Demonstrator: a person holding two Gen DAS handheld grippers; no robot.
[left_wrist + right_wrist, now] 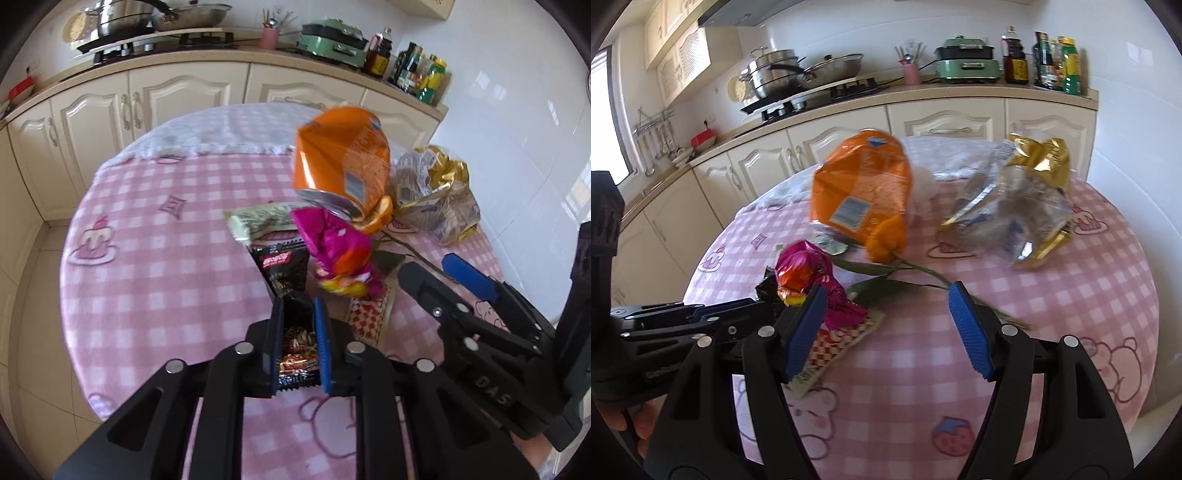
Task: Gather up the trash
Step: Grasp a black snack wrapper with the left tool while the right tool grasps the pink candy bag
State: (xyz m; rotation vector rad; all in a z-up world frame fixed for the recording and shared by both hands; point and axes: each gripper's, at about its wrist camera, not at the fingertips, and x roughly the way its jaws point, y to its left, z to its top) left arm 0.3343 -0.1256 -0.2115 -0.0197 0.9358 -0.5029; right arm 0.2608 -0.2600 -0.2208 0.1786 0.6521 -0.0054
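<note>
My left gripper [297,332] has its fingers narrowed onto the black wrapper [295,314] on the table [155,258]. My right gripper [886,328] stands wide; the stem [908,275] lies crosswise just ahead, nearest it.

Home kitchen: cream cabinets [827,147], gas hob [812,98] with pots [772,70], sauce bottles [1056,62], checked tablecloth [147,266].

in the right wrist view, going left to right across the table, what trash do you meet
magenta foil wrapper → orange snack bag → clear and gold bag. The red checkered packet under the magenta wrapper overlaps it, so it is left out.
</note>
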